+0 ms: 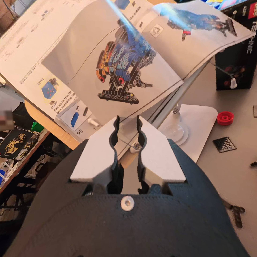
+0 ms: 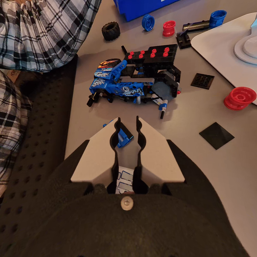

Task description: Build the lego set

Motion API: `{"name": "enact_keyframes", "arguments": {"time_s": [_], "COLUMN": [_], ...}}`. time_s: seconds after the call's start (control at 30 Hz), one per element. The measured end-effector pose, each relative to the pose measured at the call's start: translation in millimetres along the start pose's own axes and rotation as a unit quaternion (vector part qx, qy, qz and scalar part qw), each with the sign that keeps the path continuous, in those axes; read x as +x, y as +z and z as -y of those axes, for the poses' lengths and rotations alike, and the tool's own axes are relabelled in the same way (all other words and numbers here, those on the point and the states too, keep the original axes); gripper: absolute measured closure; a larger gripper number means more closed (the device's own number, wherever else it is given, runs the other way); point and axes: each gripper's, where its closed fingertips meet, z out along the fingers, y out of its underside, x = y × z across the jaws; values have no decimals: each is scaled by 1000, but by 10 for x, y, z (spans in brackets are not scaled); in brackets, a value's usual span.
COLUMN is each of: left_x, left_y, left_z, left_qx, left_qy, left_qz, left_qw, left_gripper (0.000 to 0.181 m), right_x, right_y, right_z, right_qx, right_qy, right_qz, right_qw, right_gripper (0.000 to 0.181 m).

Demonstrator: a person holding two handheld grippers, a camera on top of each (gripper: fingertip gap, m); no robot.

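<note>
- The half-built truck lies on its side on the grey table, centre of my right wrist view, no wheels on it yet.
- Just below it, a small blue-and-black piece sits on the table between and beneath my right gripper fingers. The jaws stand apart and grasp nothing, hovering over the piece.
- I judge this a look-up step: my left gripper points at the instruction booklet on its stand, jaws parted and empty.
- Next move, I reckon: come down, close on that blue piece, and line it up squarely with the truck.
- Further out: black tyre and blue rim at the top, red rim at right.
</note>
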Motion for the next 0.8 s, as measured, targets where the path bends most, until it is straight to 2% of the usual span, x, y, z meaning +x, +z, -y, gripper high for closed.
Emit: {"name": "enact_keyframes", "arguments": {"time_s": [0.17, 0.4, 0.53, 0.67, 0.8], "left_x": [-18, 187, 345, 630, 966], "left_y": [34, 92, 147, 201, 400], "left_z": [127, 415, 604, 896, 924], "left_qx": [20, 63, 92, 135, 112], "left_qy": [-26, -41, -46, -42, 12], "left_qz": [13, -14, -28, -52, -57], "left_qw": [999, 997, 994, 989, 992], "left_gripper": [156, 153, 151, 149, 146], "right_x": [2, -1, 46, 93, 160], "right_y": [-9, -29, -151, -343, -334], "right_z": [6, 25, 201, 427, 364], "right_qx": [3, 9, 50, 113, 109], "right_qy": [-1, -7, -35, -35, -18], "right_qz": [-1, -2, -32, -54, -57], "right_qw": [1000, 1000, 998, 992, 992], "right_gripper": [161, 161, 161, 161, 161]}}
